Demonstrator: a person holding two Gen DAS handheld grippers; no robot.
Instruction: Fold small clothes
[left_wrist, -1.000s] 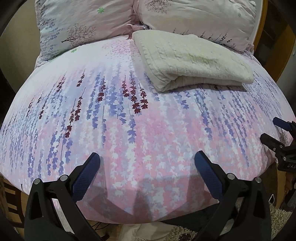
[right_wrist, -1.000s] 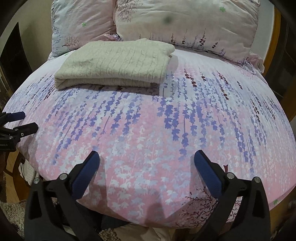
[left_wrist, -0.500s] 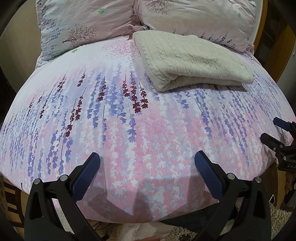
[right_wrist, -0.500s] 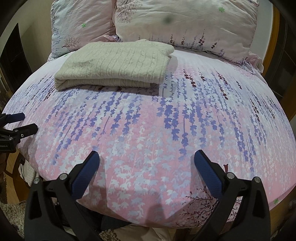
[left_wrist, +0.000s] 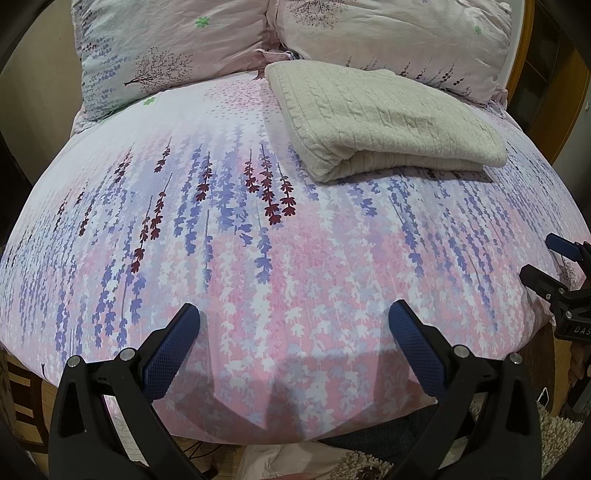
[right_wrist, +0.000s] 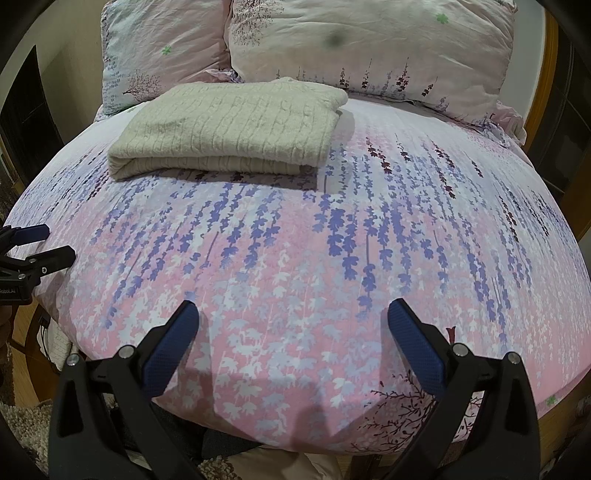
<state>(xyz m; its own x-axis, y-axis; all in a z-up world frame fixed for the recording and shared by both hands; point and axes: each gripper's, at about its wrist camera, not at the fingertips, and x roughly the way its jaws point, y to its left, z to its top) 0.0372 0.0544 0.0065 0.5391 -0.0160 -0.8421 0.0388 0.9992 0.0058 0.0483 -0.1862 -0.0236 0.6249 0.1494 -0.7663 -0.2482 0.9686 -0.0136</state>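
Left wrist: cream cable-knit sweater (left_wrist: 384, 122) folded rectangular; floral quilt (left_wrist: 280, 258) smooth.

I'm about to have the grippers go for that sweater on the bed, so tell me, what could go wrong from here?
1. The sweater is already folded in thick layers; open jaws may pinch only the top layer and pull the fold apart.
2. It lies far up the bed by the pillows, while the left gripper and right gripper hover near the foot edge, so the reach looks long.
3. Fingers could snag the bedcover beneath.
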